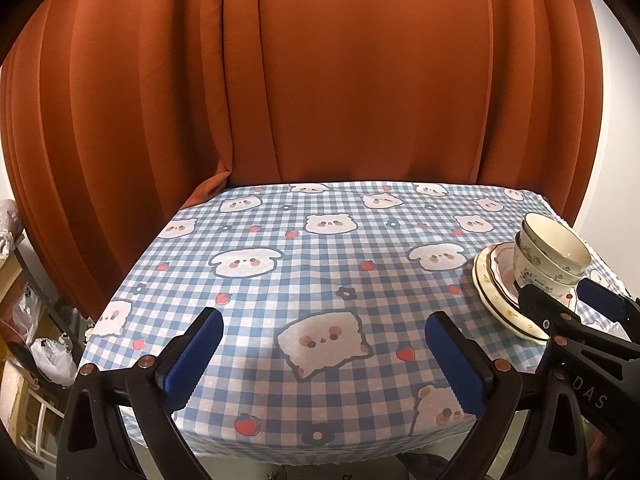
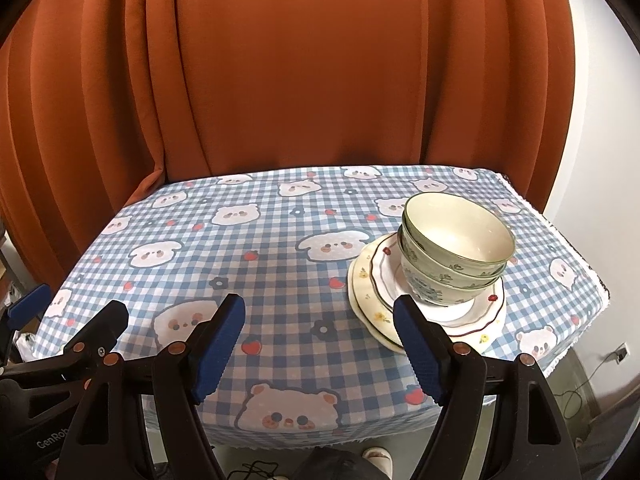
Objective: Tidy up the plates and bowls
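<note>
Stacked bowls [image 2: 456, 252] stand on stacked plates [image 2: 372, 284] on the right side of the checked table; the stack also shows at the right edge of the left wrist view [image 1: 552, 256]. My right gripper [image 2: 320, 344] is open and empty, just in front of and left of the plates, its right finger [image 2: 420, 352] overlapping the plates' near rim. My left gripper [image 1: 320, 356] is open and empty above the table's front middle. The right gripper [image 1: 568, 304] also shows in the left wrist view, beside the plates.
A blue-and-white checked tablecloth [image 1: 320, 264] with bear prints covers the table. An orange curtain [image 1: 320, 80] hangs behind it. Bags and clutter [image 1: 44, 344] lie on the floor left of the table. A wall socket and cable [image 2: 616, 348] are at the right.
</note>
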`<state>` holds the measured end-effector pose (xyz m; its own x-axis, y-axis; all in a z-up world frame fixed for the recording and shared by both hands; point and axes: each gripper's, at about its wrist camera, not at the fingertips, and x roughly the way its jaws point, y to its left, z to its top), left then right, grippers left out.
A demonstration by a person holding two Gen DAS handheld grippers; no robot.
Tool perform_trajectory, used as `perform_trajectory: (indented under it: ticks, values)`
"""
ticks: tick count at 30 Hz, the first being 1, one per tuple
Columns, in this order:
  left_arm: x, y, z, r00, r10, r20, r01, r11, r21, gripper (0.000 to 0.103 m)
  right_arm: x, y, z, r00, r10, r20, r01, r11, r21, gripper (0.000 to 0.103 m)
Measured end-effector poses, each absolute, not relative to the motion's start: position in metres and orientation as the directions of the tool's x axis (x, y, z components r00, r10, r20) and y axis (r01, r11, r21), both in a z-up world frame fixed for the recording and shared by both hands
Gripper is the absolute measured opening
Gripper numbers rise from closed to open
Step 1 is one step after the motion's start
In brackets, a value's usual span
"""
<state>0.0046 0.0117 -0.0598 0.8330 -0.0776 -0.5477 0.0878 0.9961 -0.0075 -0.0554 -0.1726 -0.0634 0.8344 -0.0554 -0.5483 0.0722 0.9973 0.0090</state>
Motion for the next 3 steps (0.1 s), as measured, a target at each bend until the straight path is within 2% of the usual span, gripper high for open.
perform_trajectory:
  ticks: [3]
  values:
    - [0.0048, 0.0111, -0.0599, 0.833, -0.078, -0.547, 0.088, 0.996, -0.008, 0.102, -0.0548, -0.1745, -0.0633, 0.834, -0.057, -0.549, 0.074, 0.997, 0.009, 0.079]
